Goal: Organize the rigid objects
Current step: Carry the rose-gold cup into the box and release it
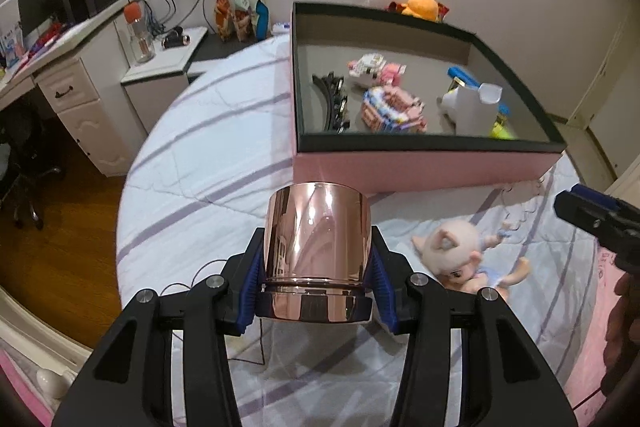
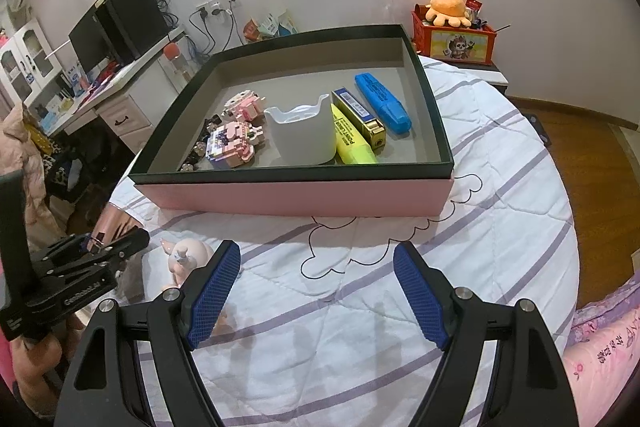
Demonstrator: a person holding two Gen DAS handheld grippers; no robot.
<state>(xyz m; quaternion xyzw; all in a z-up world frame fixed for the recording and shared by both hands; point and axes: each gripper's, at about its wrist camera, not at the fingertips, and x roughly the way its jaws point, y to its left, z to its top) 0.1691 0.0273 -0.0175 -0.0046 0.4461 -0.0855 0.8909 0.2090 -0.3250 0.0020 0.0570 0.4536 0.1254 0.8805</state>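
I have the rose-gold metal cup [image 1: 318,251] clamped in the left gripper [image 1: 316,291], raised over the bed quilt [image 1: 192,163], with the pink box [image 1: 420,167] up at twelve o'clock from it. To do this step well, I judge I should carry the cup high enough to clear the box's dark rim, then set it down in the bare floor at the box's near left, away from the brick-built toys [image 1: 394,107] and the white holder [image 1: 470,111]. The wall of the cup is polished and slick, so I'd keep the wrist steady and avoid tipping it before release.

The left jaws are partly closed, both blue pads pressing the cup's sides low near its stepped base, at three and nine o'clock around it. The right gripper [image 2: 316,291] hangs with its jaws wide apart and nothing between them, over bare quilt in front of the box. A plush doll [image 1: 464,259] lies on the quilt at three o'clock from the cup, clear of both tools.
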